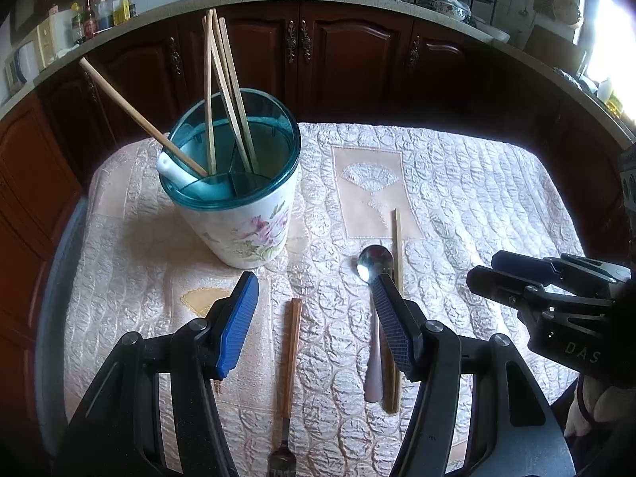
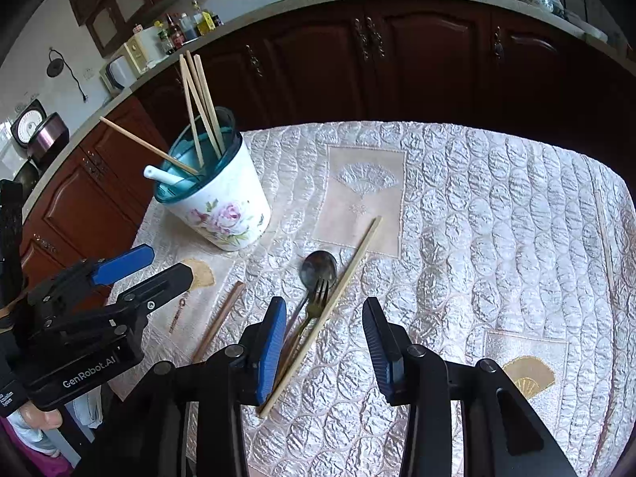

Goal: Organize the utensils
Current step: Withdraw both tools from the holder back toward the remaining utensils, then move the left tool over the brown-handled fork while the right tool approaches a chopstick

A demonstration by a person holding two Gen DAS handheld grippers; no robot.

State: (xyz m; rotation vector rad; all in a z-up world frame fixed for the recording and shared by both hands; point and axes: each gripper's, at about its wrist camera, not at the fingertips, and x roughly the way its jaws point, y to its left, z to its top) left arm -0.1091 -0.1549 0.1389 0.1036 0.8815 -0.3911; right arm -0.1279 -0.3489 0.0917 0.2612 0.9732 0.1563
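the floral holder [image 1: 242,214], left of centre in both views, already has pale chopsticks [image 1: 222,91] leaning in it and a white handle [image 1: 175,171] poking over its teal rim, so it looks like the place everything goes. both claws, left claw [image 1: 314,298] and right claw [image 2: 324,318], hang released and empty over the quilted worktop [image 1: 477,198]. just below them lie the spoon [image 2: 318,268], a fork [image 2: 318,298], a loose chopstick [image 2: 338,290] and a brown-handled fork [image 1: 290,349], seemingly waiting to be picked up.
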